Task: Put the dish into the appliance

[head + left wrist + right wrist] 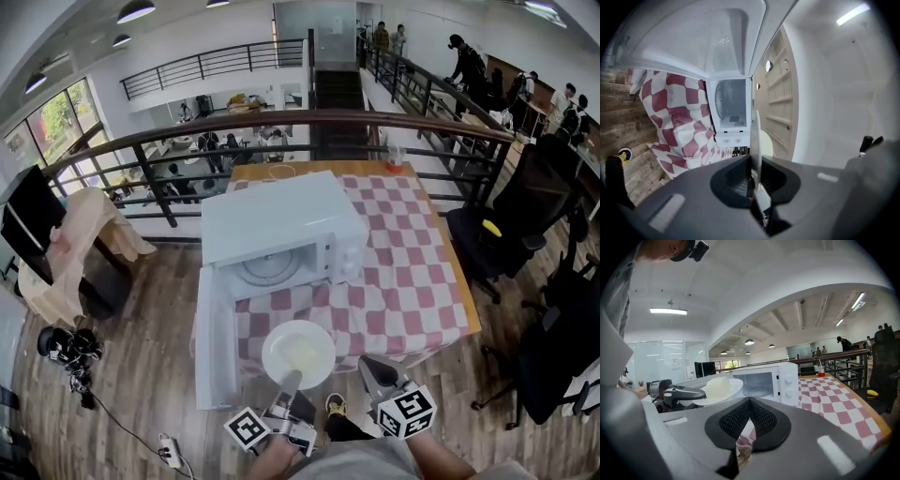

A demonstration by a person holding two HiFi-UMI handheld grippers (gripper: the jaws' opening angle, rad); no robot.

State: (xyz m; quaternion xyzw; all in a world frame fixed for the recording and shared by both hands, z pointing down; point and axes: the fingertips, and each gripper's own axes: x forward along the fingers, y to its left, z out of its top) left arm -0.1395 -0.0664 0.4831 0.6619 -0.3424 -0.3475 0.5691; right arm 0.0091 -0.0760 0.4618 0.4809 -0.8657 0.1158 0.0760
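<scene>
1. The dish [298, 353] is up in the air in front of the oven [281, 230]. It is not inside yet. A pale lump of food [302, 354] sits on it.
2. Our left gripper [289, 382] is clamped on the near rim of the dish. The jaws pinch only that one edge, so the rest of the dish hangs out with nothing under it.
3. We think that is the biggest risk. If the grip slips or we tip our hand, the far side can drop and the food can slide off.
4. The dish hangs near the table [441, 281] edge, so a fall could take it down to the wood floor [141, 309], where it may break.
5. The oven door [214, 347] stands open just left of the dish. If we swing left as we push in, the rim can bump it.
6. The oven mouth is low. If we come in too high or too low, the dish can hit the frame and not land flat on the glass plate [270, 267] inside.
7. Our right gripper [373, 367] is to the right of the dish, jaws together, holding nothing. It is clear of the path.
</scene>
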